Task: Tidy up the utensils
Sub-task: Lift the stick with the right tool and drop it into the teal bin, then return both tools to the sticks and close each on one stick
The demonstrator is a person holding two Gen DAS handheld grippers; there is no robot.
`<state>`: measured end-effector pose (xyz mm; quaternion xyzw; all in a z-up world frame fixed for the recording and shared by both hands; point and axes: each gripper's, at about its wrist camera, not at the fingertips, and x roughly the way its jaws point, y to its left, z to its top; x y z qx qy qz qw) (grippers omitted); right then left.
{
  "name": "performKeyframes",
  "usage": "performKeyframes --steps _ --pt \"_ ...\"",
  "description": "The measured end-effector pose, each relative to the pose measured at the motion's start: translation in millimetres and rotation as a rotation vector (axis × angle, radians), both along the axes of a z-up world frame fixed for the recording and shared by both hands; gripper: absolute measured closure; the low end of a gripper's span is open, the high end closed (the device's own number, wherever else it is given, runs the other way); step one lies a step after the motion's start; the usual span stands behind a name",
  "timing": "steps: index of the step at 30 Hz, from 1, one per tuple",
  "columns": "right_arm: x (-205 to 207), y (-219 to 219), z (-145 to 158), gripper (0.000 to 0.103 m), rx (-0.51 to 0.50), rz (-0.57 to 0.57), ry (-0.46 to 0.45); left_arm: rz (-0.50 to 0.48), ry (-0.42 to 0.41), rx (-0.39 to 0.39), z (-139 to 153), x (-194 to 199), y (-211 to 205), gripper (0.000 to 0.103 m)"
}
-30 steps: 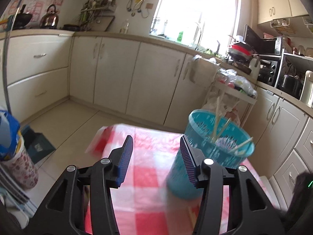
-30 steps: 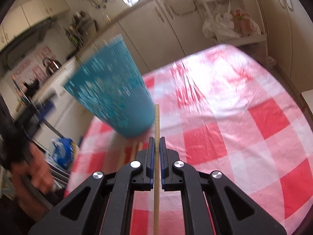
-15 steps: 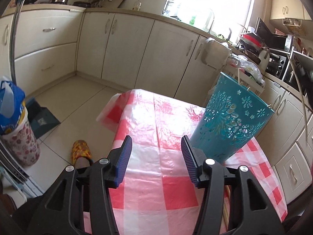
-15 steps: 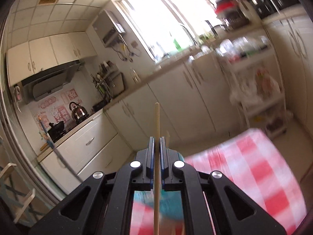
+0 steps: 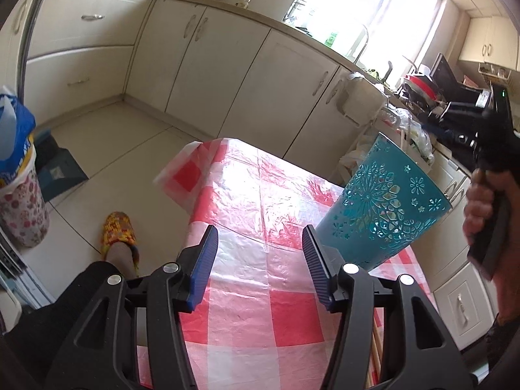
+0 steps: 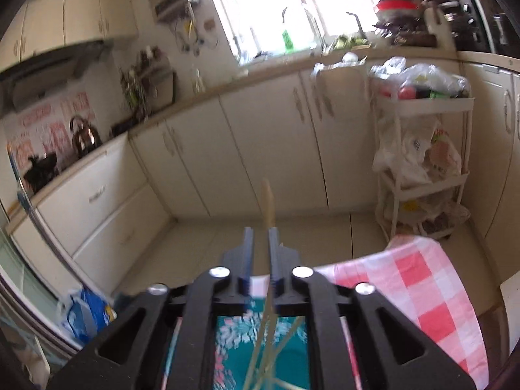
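Teal plastic utensil holder [image 5: 386,208], cut-out flower pattern, stands toward the right edge of the tabletop [image 5: 260,211] on a red-and-white checked plastic cloth. Left wrist view: left gripper [image 5: 260,260] low over the near part, fingers apart, nothing between them, holder just beyond the right finger. More chopsticks [image 5: 377,354] lie at the near right edge, mostly hidden by the gripper body. A person's hand [image 5: 484,208] at far right carries the other tool above the holder. Far and left parts of the cloth are bare, good room to move; the cloth overhangs the far left corner.

Right wrist view, blurred: right gripper [image 6: 260,240] above the holder's mouth [image 6: 260,341]. Its fingers have just been opening; a wooden chopstick [image 6: 268,201] stands upright between them, against the right finger, pads look off it. Other sticks are already in the holder. Judgement: chopstick light, stiff, smooth, likely to slip; grip mid-shaft. Holder looks light and tippy; hold it by the wall.
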<state>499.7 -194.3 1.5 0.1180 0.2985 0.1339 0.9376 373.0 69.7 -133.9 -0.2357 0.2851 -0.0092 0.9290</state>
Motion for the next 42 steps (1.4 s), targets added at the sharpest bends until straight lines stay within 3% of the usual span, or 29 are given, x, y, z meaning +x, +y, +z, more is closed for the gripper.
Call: performKeyframes --steps 4,8,12,16,20,26,33,38,42 --pt "-13 -8 -4 0.072 0.036 0.021 0.024 0.010 0.009 -0.030 -4 2 4 0.051" --pt "-30 -28 -1 0.071 0.131 -0.001 0.034 0.014 0.007 -0.013 -1 -2 3 0.051" --pt "-78 -51 -5 0.065 0.155 -0.013 0.026 0.004 0.012 0.007 3 -11 3 0.048" --pt "-129 -55 -36 0.063 0.076 0.012 0.094 -0.036 0.046 0.028 6 -22 -4 0.046" --pt "-172 -40 -92 0.063 -0.051 0.103 0.238 -0.101 0.073 0.068 10 -41 -24 0.042" --pt "-189 -21 -143 0.067 -0.125 0.169 0.345 -0.165 0.122 0.109 4 -63 -52 0.040" --pt "-184 -14 -150 0.067 -0.180 0.146 0.345 -0.198 0.153 0.153 3 -74 -79 0.039" --pt "-173 0 -152 0.068 -0.292 0.157 0.342 -0.225 0.184 0.190 2 -72 -99 0.038" --pt "-175 -1 -152 0.076 -0.344 0.176 0.334 -0.245 0.203 0.211 2 -68 -117 0.037"
